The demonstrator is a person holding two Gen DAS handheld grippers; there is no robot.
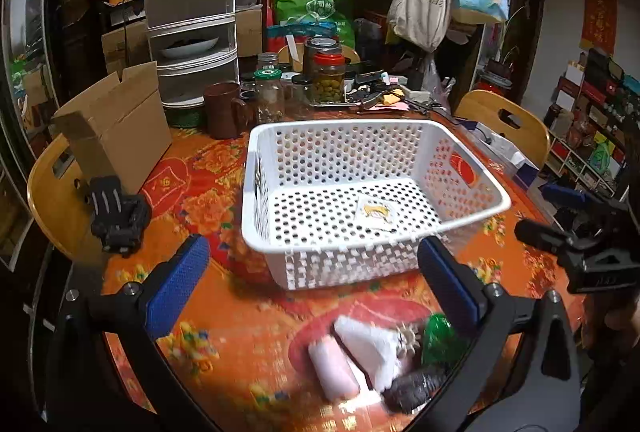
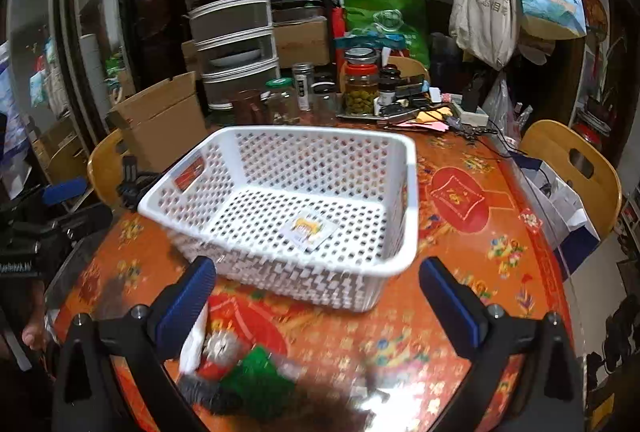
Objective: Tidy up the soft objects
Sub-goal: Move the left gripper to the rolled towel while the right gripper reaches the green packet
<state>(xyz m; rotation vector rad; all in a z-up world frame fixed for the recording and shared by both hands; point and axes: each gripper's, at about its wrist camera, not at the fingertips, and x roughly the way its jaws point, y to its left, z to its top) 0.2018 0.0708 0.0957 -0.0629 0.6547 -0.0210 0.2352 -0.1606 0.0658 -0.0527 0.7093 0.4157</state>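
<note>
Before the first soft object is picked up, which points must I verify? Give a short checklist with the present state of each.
1. Left gripper open and holding nothing: ok.
2. Right gripper open and holding nothing: ok.
3. White basket upright, opening free: ok.
4. Basket holds only a flat label on its floor: ok.
5. Soft objects lie on the table in front of the basket, within view: ok.
6. Which object lies on top of the pile: cannot tell, the pictures are blurred there.
</note>
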